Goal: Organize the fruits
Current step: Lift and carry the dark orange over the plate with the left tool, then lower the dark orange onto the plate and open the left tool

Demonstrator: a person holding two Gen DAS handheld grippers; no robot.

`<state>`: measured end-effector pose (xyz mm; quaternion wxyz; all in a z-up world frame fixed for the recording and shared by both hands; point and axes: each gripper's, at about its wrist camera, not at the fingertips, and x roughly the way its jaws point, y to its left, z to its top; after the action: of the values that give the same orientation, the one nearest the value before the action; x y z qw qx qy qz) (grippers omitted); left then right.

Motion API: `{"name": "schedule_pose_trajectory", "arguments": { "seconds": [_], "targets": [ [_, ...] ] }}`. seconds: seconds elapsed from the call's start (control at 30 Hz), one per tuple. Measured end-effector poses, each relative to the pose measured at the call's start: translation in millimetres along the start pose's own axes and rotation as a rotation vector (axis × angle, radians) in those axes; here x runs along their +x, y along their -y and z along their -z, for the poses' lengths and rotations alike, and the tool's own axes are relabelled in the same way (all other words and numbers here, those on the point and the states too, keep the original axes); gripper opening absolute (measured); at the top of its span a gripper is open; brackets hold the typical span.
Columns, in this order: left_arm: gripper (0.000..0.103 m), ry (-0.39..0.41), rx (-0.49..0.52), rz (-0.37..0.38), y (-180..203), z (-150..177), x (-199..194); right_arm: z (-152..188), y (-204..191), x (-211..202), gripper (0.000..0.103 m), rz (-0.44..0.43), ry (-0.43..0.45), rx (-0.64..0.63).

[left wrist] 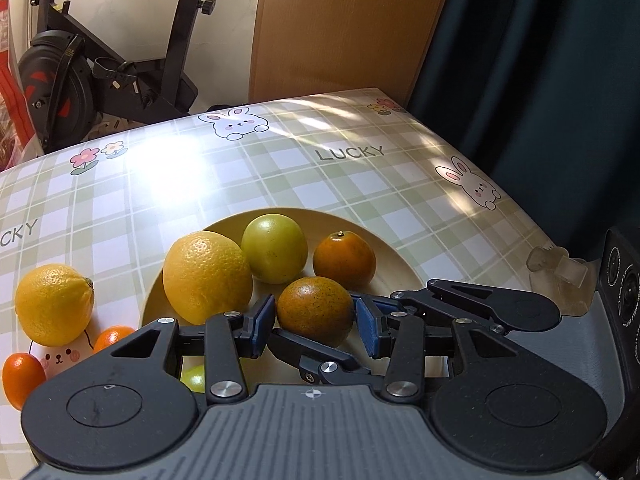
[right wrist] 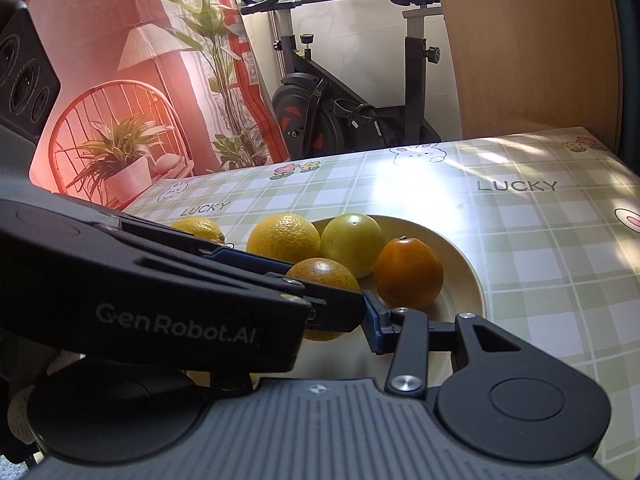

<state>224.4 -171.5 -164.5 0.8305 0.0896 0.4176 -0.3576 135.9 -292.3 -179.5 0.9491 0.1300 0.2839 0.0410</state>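
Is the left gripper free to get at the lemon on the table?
Probably not yet: the left gripper is shut on a speckled orange over the plate. The lemon itself lies unobstructed on the table.

Right gripper half hidden behind left gripper

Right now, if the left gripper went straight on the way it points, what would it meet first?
The speckled orange on the plate, which sits between the left gripper pads. Whether they press it is unclear; the green fruit lies beyond.
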Motion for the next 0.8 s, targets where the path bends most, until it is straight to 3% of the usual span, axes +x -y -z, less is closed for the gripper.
{"name": "schedule_pose_trajectory", "arguments": {
  "seconds": [0.8],
  "targets": [
    [0.048, 0.033, -0.057, -0.014, -12.5, -1.0, -7.5, -5.4, -6.0, 24.3, 0.047, 0.064, -0.048, -0.018]
  ]
}}
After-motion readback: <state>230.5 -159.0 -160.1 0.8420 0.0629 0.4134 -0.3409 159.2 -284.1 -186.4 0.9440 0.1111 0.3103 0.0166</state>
